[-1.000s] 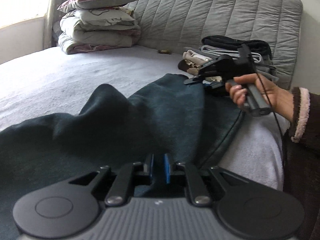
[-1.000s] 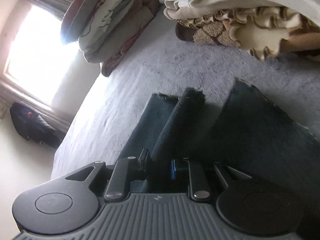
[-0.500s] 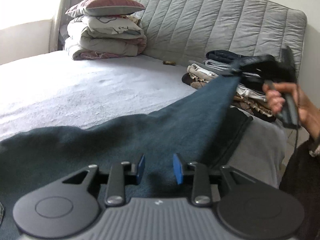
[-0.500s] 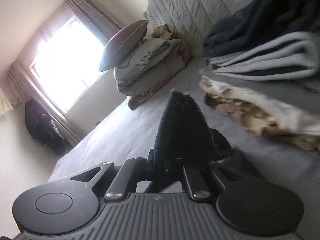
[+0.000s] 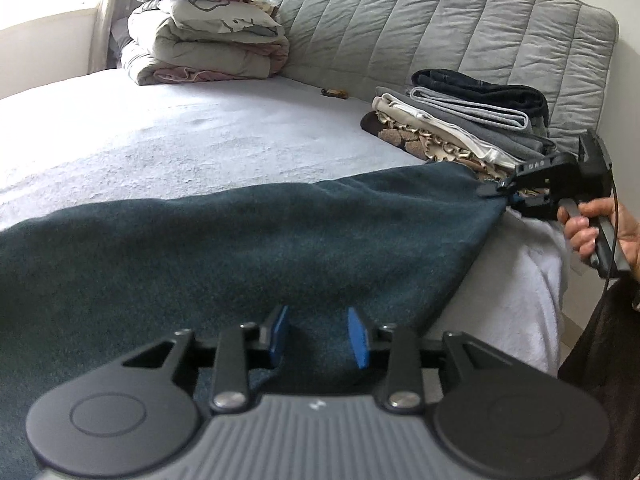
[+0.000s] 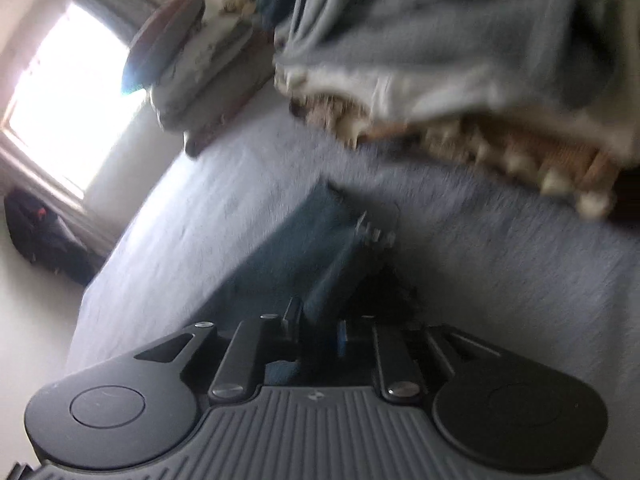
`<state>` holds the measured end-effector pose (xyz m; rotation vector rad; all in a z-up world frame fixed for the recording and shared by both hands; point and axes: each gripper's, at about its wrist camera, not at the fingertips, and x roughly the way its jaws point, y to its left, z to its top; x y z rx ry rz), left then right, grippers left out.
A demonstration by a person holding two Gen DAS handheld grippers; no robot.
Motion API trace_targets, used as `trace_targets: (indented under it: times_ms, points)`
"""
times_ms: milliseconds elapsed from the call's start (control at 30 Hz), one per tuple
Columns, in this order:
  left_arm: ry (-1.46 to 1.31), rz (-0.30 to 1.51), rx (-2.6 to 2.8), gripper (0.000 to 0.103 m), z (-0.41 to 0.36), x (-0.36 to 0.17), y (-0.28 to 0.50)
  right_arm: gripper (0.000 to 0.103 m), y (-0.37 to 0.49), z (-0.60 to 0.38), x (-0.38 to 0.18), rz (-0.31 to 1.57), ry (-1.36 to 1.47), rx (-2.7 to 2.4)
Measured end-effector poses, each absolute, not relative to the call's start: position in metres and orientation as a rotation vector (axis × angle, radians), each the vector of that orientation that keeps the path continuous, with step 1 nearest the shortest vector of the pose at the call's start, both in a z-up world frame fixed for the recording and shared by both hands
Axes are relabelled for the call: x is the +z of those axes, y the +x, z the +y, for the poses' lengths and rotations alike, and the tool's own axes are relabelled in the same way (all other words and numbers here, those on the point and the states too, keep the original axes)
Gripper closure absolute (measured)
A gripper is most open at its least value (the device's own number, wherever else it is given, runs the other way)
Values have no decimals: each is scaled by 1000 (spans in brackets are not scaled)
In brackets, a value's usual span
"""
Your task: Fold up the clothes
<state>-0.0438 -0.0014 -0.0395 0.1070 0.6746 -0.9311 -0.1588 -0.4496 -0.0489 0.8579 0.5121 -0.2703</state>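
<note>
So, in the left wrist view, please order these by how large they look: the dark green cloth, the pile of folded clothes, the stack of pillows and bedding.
1. The dark green cloth, by far the largest, though it lies nearest the camera.
2 and 3. The pile of folded clothes and the stack of pillows and bedding look alike; the stack lies farther away, so no ranking.

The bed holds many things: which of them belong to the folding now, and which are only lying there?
In the job:
- dark teal fleece garment, spread on the bed
- right gripper, jaws at its corner
- left gripper, jaws apart

Lying about:
- stack of folded clothes
- pile of pillows and grey duvet
- grey quilted headboard
</note>
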Motion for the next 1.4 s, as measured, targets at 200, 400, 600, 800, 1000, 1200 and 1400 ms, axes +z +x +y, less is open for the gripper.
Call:
trace_targets:
  times_ms: [200,400,600,800,1000,1200,1400]
  points:
    - [96,671,-936,67,1,-42,-43,72,-158,-466,-22,442,707,-324]
    - [87,666,-940,65,1,-44,-43,71,-121,-472,-28,498,590,-307]
    - [77,660,-950,63,1,-47,-41,71,-88,-476,-51,545,568,-336]
    - [66,655,-956,63,3,-47,-41,96,-93,-467,-49,454,496,-364]
    - [60,650,-958,63,3,-47,-42,97,-94,-453,-40,335,359,-363]
    - [69,644,-947,63,2,-46,-44,93,-71,-458,-65,471,354,-414]
    - [104,613,-916,52,8,-35,-45,68,-101,-437,-44,397,303,-428]
